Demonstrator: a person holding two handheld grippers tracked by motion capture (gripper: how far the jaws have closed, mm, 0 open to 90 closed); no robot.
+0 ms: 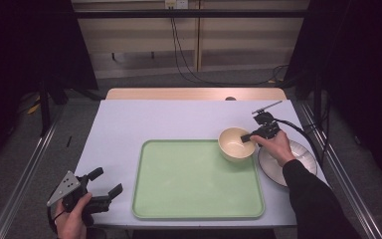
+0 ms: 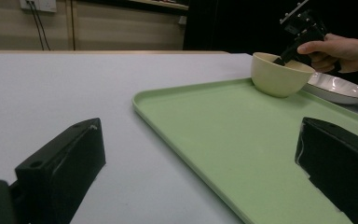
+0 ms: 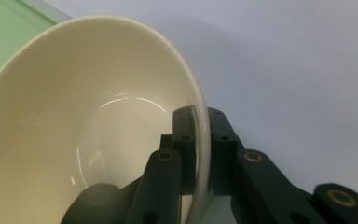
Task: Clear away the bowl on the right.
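The cream bowl [image 1: 236, 144] stands upright with its mouth facing up, on the far right corner of the green tray [image 1: 197, 180], near the counter's [image 1: 144, 119] right edge; being round, it has no long axis. The right tool [image 1: 250, 137] is clenched on its right rim, one jaw inside and one outside. The left tool [image 1: 104, 182] is released at the counter's near left corner, jaws wide apart, pointing toward the tray.

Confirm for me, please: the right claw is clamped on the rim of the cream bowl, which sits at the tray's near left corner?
Not quite. The right claw is clamped on the cream bowl's rim, but the bowl sits at the green tray's far right corner, beside the white plate, as the high view shows.
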